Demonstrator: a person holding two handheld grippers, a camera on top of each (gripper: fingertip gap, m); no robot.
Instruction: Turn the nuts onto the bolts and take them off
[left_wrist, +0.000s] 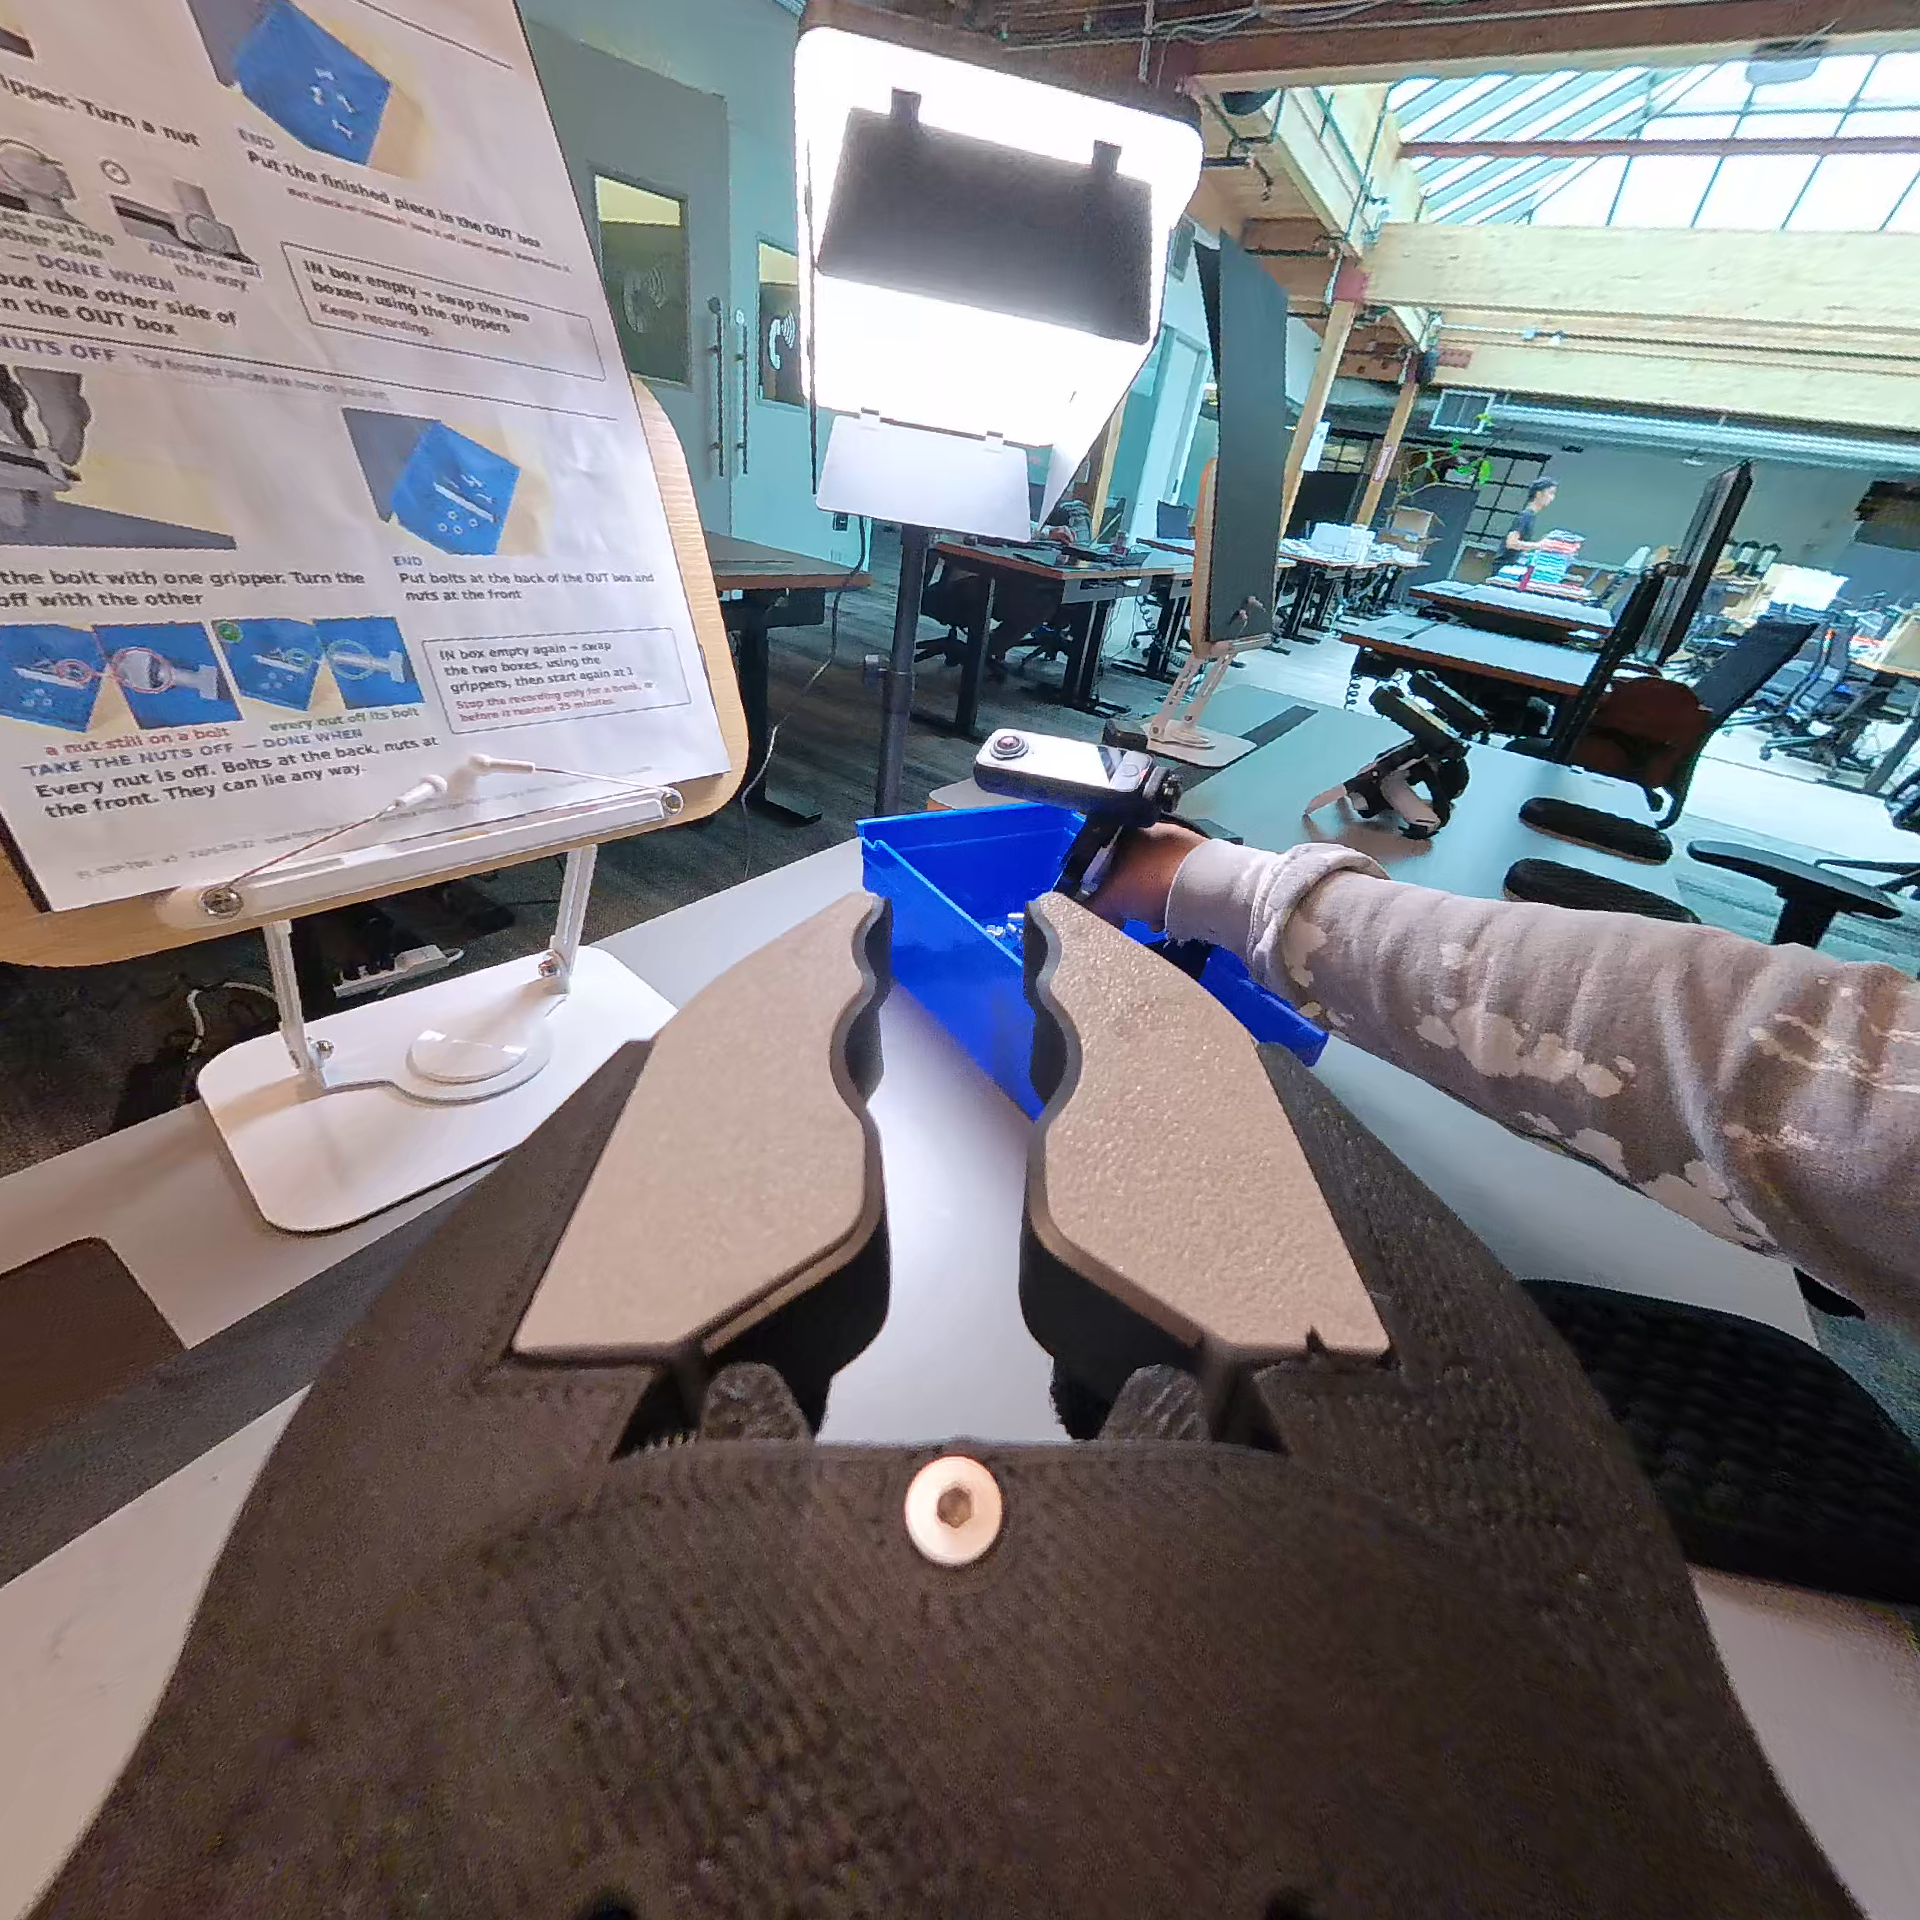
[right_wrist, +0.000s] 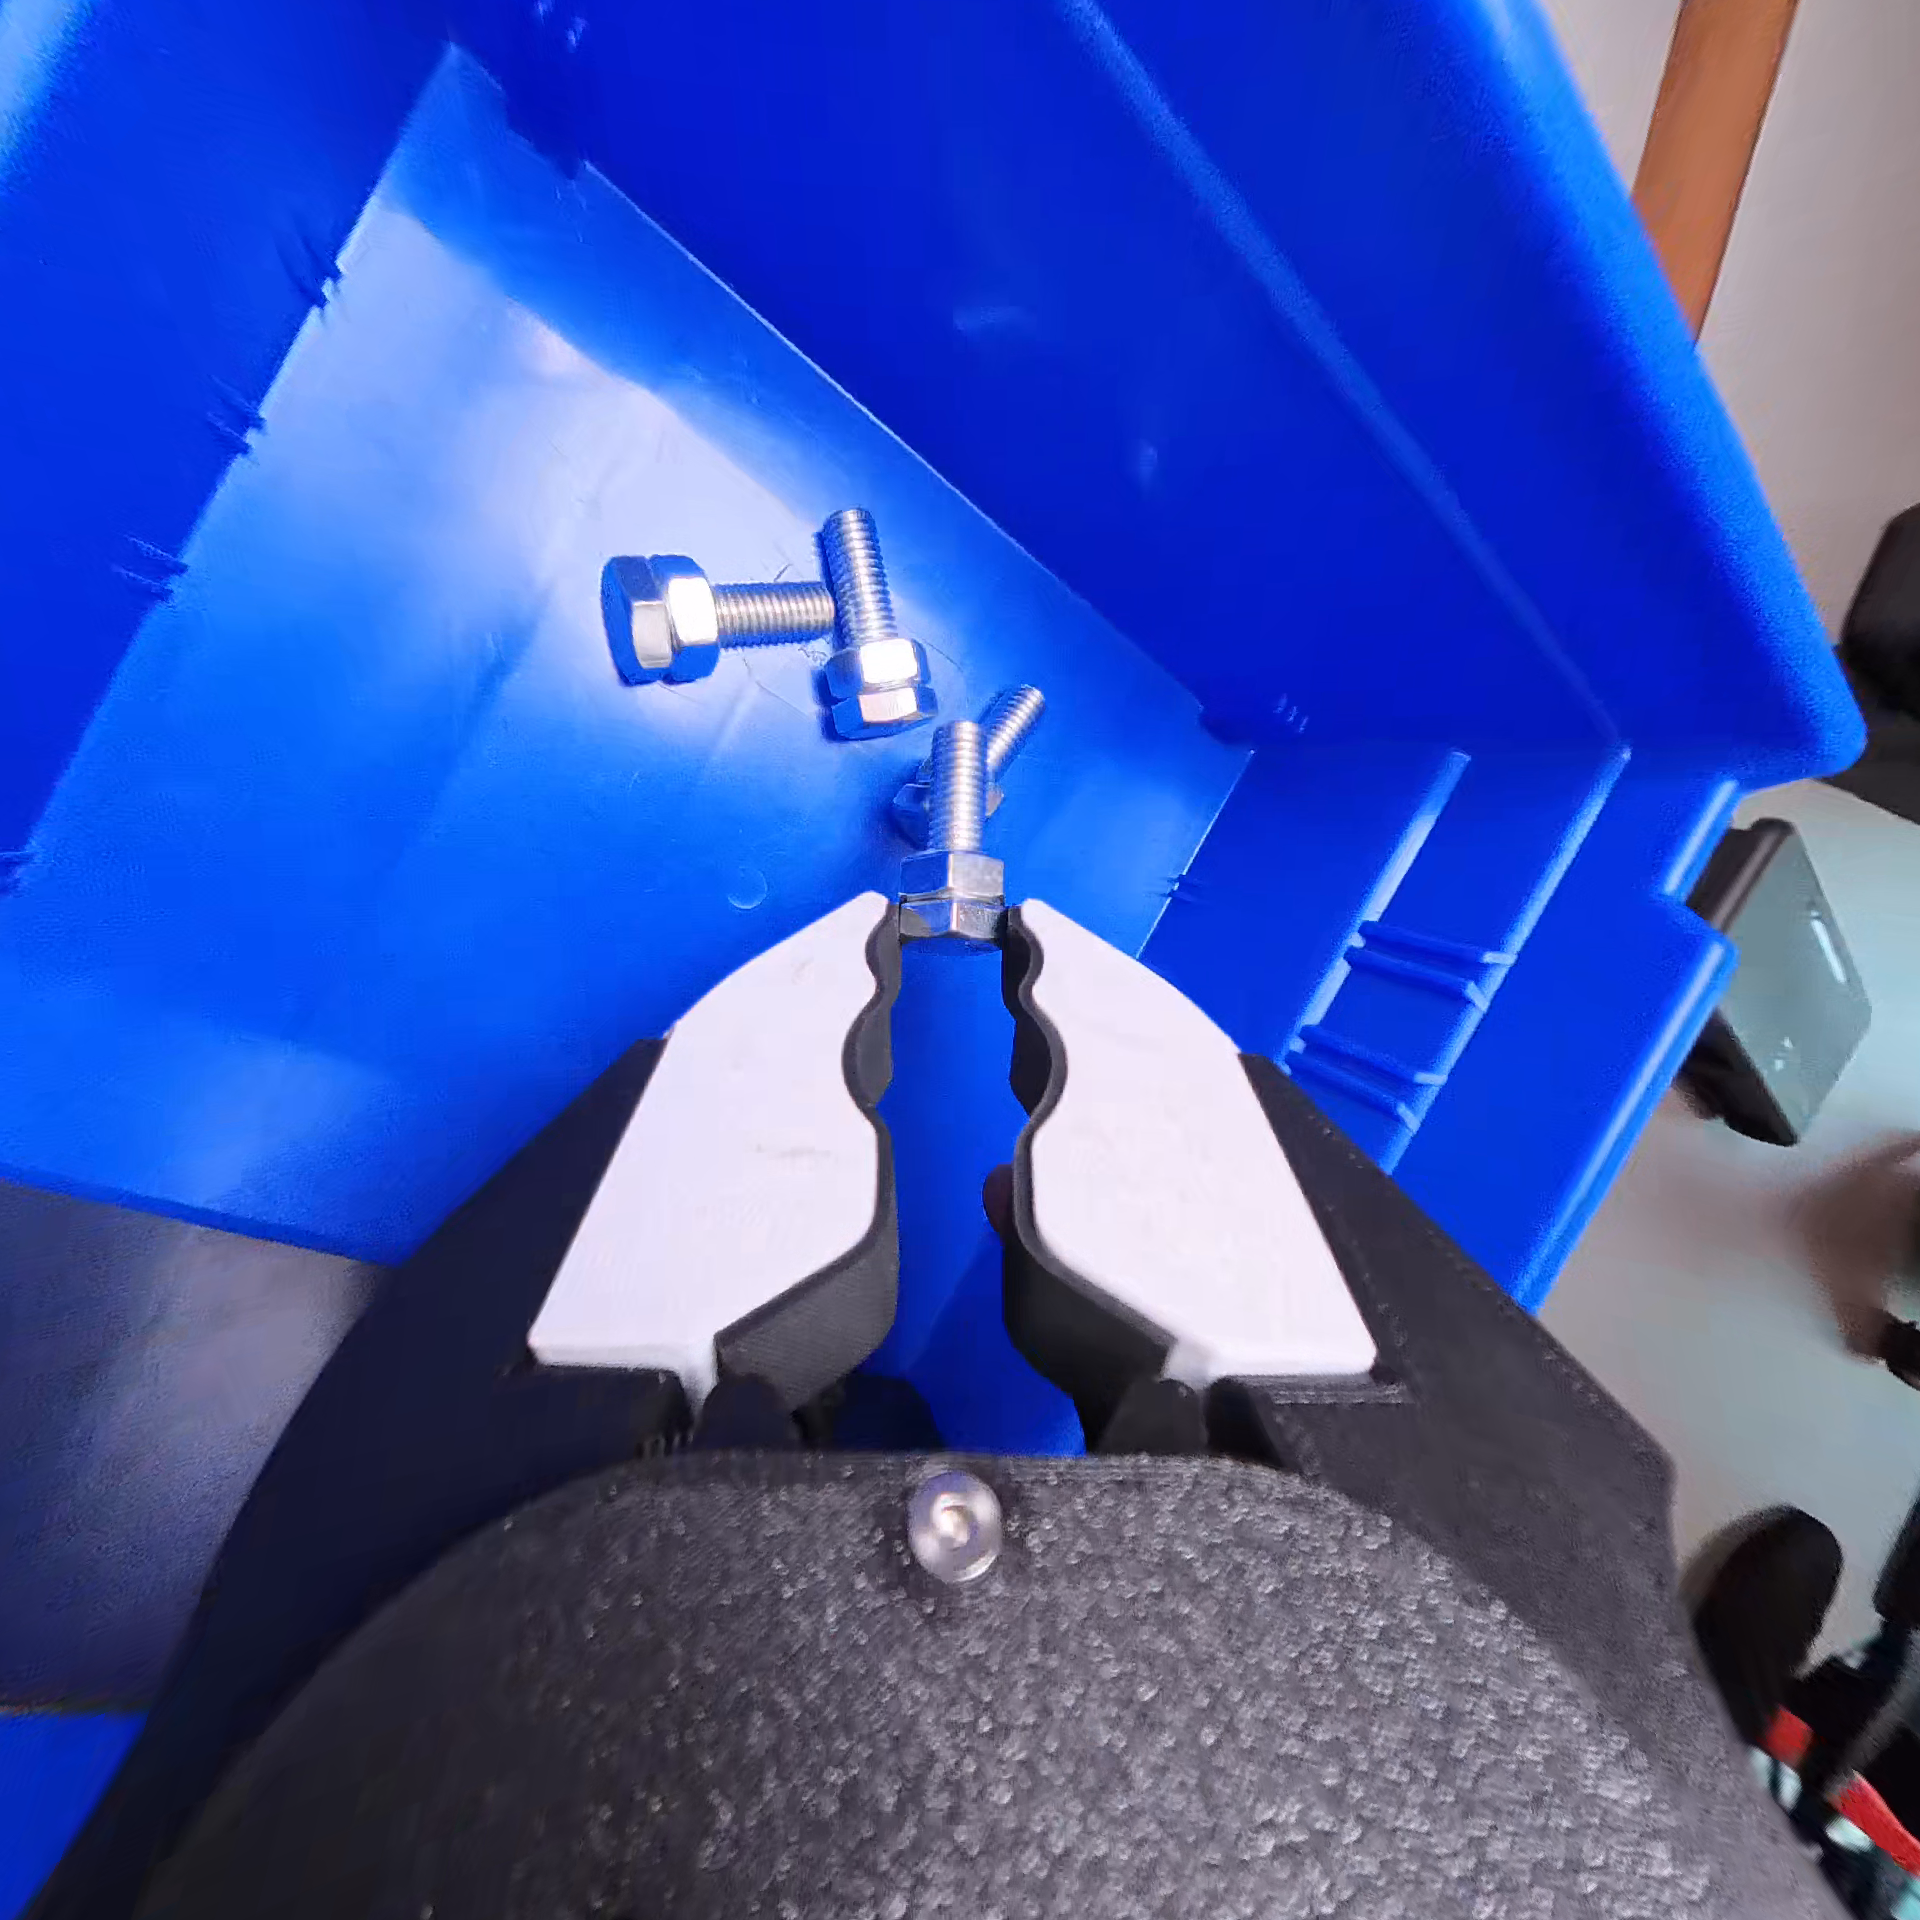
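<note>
right gripper: fingers clamped on the hex head of a bolt inside the blue bin, the threaded shank pointing away from the camera; a nut sits tight against the head, so the hold looks meant to free the shank end for the other gripper.
left gripper: fingers apart with nothing between them, held above the desk just short of the bin, seemingly waiting to take the nut.
other bolts: two more lie crossed on the bin floor, each with a nut run up to its head; a third sits partly hidden behind the held one.
in the way: the bin's tall walls close in on the right gripper, and the hidden bolt lies just beside the held shank, so a straight lift looks safest.
surroundings: a printed instruction sheet on a white stand to the left, a bright light panel behind, and the person's grey sleeve reaching across to the bin.
</note>
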